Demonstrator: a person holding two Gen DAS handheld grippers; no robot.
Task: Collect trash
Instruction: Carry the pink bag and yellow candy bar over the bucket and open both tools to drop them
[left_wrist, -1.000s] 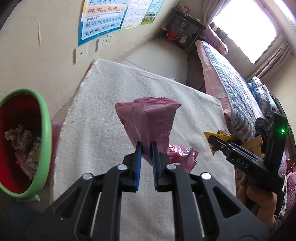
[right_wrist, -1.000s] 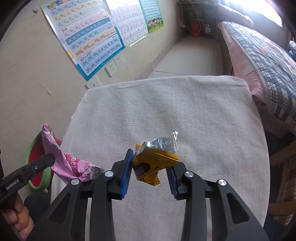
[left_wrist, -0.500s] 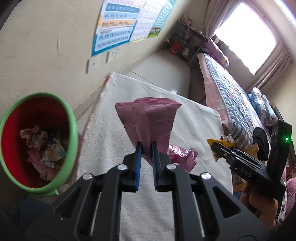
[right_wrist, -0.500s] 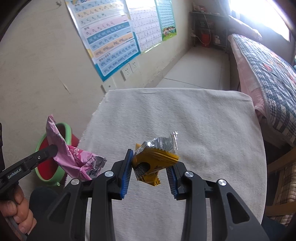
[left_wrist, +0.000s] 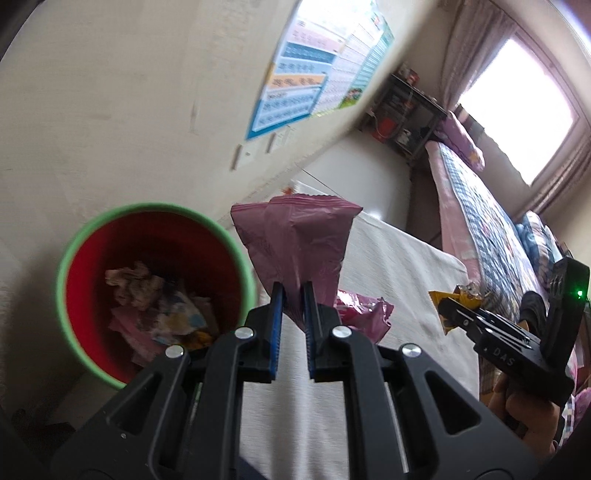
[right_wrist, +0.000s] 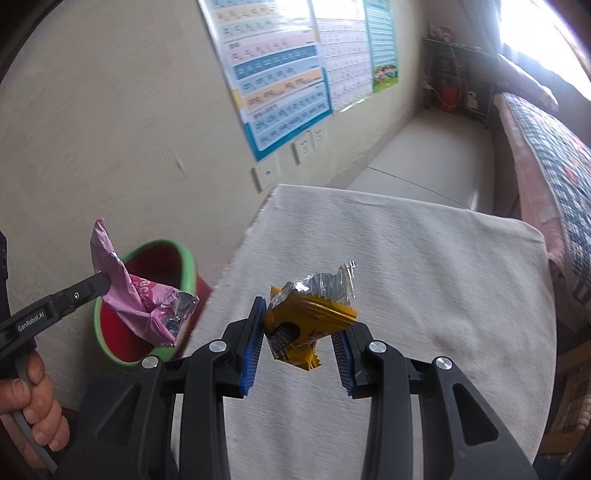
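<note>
Pink wrapper (left_wrist: 295, 243) clamped in left gripper (left_wrist: 293, 314), beside the bin (left_wrist: 64, 266) rim; yellow wrapper (right_wrist: 306, 325) gripped by right gripper (right_wrist: 299, 354) over tabletop (right_wrist: 424, 266). Centre over bin before releasing; blur hides exact clearance.

Daylight from blown-out window (left_wrist: 517, 110); background motion-blurred; fisheye edges dark.
</note>
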